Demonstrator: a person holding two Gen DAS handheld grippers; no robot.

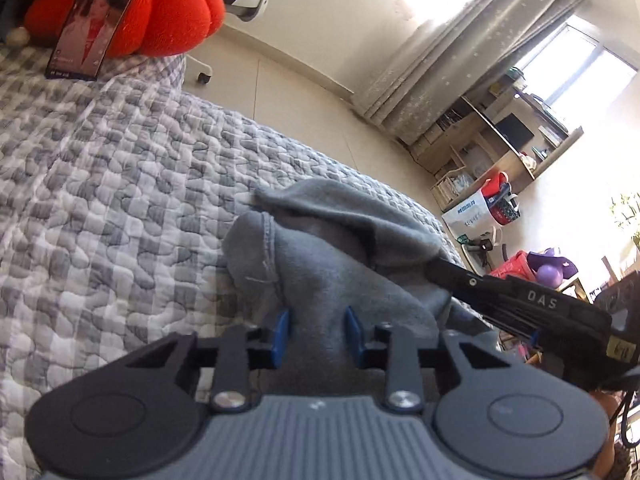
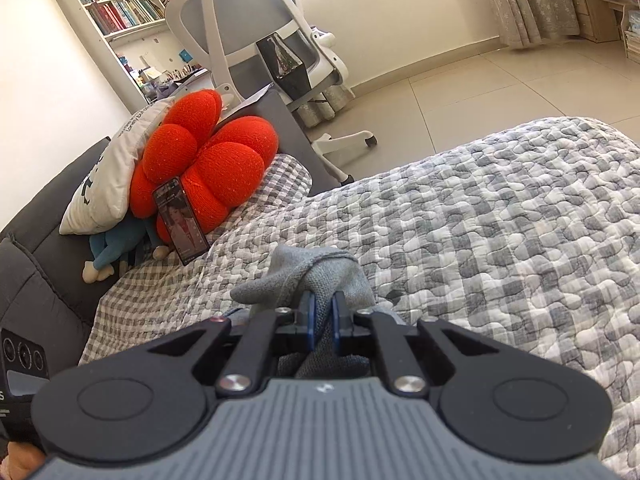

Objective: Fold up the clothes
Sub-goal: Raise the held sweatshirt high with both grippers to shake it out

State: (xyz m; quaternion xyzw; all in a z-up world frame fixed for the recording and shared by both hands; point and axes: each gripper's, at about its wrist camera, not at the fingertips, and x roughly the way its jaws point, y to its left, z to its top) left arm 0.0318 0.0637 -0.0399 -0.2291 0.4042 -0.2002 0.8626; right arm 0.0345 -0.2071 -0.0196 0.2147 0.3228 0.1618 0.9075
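A grey fleece garment (image 1: 320,248) hangs bunched over the quilted bed. My left gripper (image 1: 316,336) has its blue pads (image 1: 282,330) on either side of a thick fold of it, closed on the cloth. My right gripper shows in the left wrist view (image 1: 520,300) as a black arm reaching into the cloth from the right. In the right wrist view my right gripper (image 2: 323,312) is shut on a bunched edge of the grey garment (image 2: 316,268), its blue pads (image 2: 308,314) nearly together.
A grey and white quilted bedspread (image 2: 500,220) covers the bed. A red flower cushion (image 2: 204,168) with a phone (image 2: 182,220) leaning on it, a white pillow (image 2: 112,172) and a blue plush toy lie at the headboard. A white office chair (image 2: 272,40) stands on the tiled floor.
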